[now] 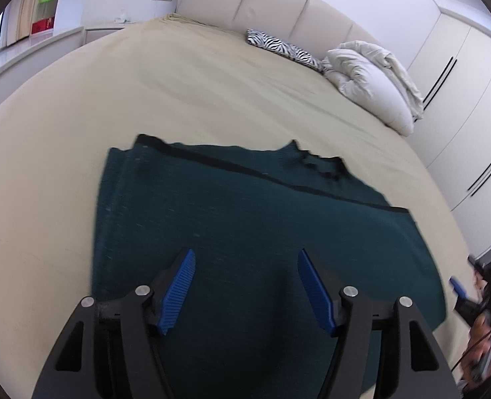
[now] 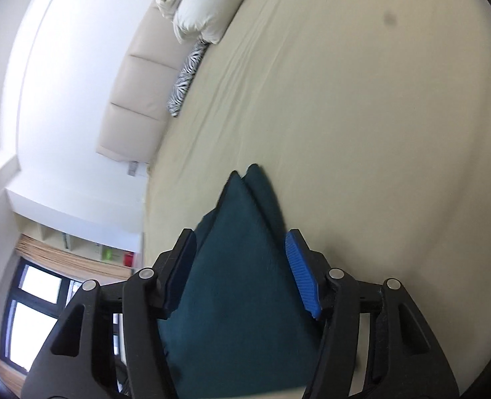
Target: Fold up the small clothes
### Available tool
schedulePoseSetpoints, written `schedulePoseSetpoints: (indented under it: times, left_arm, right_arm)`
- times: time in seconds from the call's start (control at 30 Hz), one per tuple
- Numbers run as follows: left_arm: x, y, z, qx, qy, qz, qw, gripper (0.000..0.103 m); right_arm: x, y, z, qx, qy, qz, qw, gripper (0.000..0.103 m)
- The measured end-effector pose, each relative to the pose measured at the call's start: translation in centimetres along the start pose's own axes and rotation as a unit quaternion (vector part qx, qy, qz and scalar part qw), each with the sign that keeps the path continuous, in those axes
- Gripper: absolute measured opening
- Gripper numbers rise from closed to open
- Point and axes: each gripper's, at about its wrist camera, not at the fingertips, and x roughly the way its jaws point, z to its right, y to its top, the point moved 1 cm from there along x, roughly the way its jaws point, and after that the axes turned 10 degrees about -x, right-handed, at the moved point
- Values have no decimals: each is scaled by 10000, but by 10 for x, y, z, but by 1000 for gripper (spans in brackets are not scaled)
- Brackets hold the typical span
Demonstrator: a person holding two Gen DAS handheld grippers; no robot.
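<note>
Left wrist view: dark teal garment (image 1: 245, 219) lies spread flat on the beige bed (image 1: 195, 93), filling the lower centre of the frame. A black seam runs across its far part, with a ragged far edge toward the upper right.

Left hand-held gripper (image 1: 245, 287) hovers over the near part of the cloth, jaws well apart, blue pads clear of the fabric; nothing gripped.

Right hand-held gripper (image 1: 458, 287) shows at the lower right edge of this view, blurred, with a hand (image 1: 488, 339) behind it.

Right wrist view: the right hand-held gripper (image 2: 242, 272) has a raised fold of the teal cloth (image 2: 235, 266) between its partly open jaws. The fabric fills the gap; whether the pads actually press it, cannot tell.

Upper right of the left view: white duvet (image 1: 371, 76) and zebra-print pillow (image 1: 285, 46) against the cream headboard (image 1: 272, 3).
</note>
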Motion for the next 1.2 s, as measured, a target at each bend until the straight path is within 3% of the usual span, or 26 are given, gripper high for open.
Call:
schedulePoseSetpoints:
  times: [0.17, 0.27, 0.37, 0.47, 0.7, 0.93, 1.2]
  left_arm:
    - [-3, -17, 35, 285, -248, -164, 9992, 67]
    - [4, -26, 45, 419, -249, -285, 9984, 67]
    - [11, -29, 42, 308, -237, -347, 9986, 67]
    - [16, -26, 37, 166, -301, -460, 9984, 67]
    - [20, -25, 32, 5, -377, -547, 9978, 68]
    - [20, -25, 32, -25, -380, -568, 9977, 68]
    - [12, -19, 27, -202, -459, -529, 9973, 65]
  right_arm:
    - [-22, -56, -2, 228, -349, -218, 9989, 61]
    - [-40, -83, 26, 521, -349, -336, 9975, 61]
    - [-19, -98, 35, 782, -318, -489, 9952, 60]
    - [2, -96, 40, 884, -331, -399, 9947, 59]
    - [7, -95, 33, 977, -298, -408, 9939, 60]
    - [38, -81, 7, 928, -247, -449, 9944, 61]
    - [50, -70, 7, 923, -192, 39, 9955, 59]
